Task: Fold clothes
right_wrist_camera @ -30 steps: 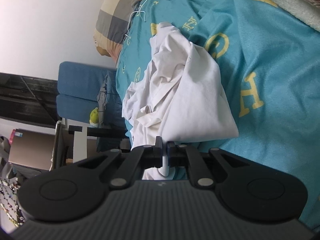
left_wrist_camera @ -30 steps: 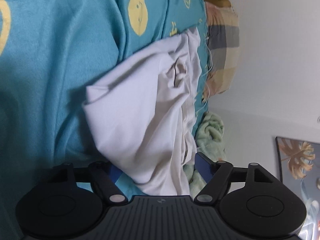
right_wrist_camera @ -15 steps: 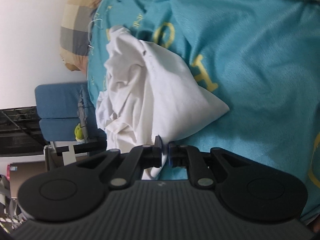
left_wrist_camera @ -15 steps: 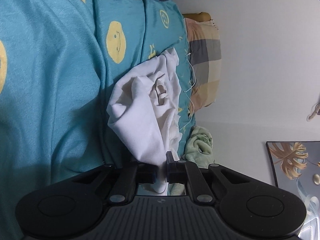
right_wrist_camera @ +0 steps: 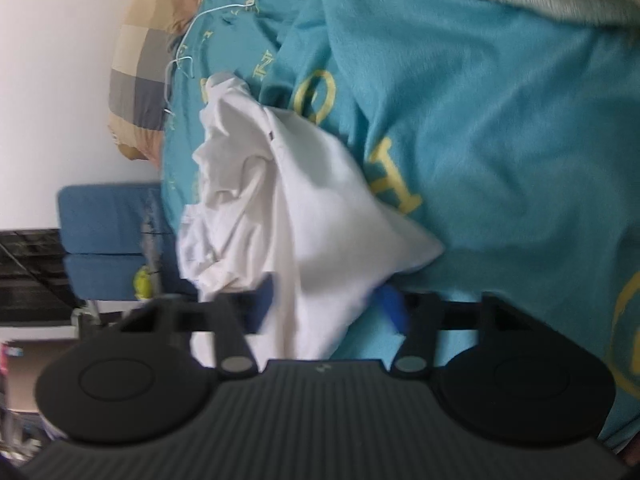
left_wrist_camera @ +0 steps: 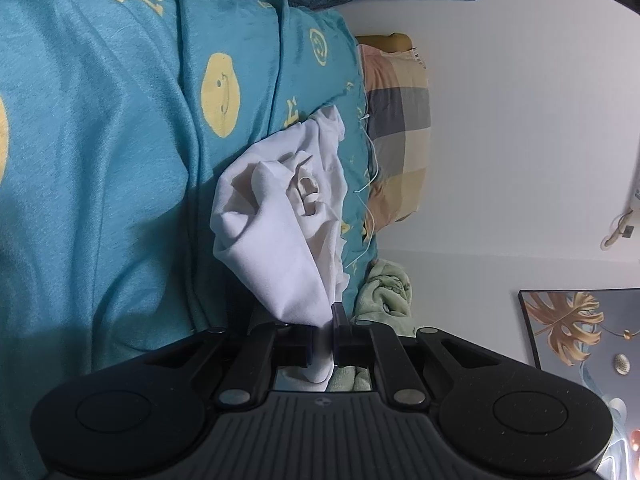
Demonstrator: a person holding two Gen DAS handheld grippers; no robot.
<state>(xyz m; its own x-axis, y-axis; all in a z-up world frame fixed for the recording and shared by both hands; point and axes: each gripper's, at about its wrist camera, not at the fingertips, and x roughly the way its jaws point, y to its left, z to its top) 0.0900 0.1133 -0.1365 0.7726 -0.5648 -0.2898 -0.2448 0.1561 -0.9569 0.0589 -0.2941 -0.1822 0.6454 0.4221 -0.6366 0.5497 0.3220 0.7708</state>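
A crumpled white garment lies on a teal bedspread with yellow letters and smiley faces. My left gripper is shut on a near corner of the garment, which hangs down between the fingers. In the right wrist view the same white garment lies bunched on the bedspread. My right gripper is open, its blue-padded fingers spread to either side of the garment's near edge. The right wrist view is blurred by motion.
A checked pillow lies at the head of the bed against a white wall. A light green towel is bunched beside the bed. A blue chair stands off the bed's side. A white cord lies near the pillow.
My left gripper closed on the garment's corner and still holds it. My right gripper, shut on the garment before, has opened and let go.
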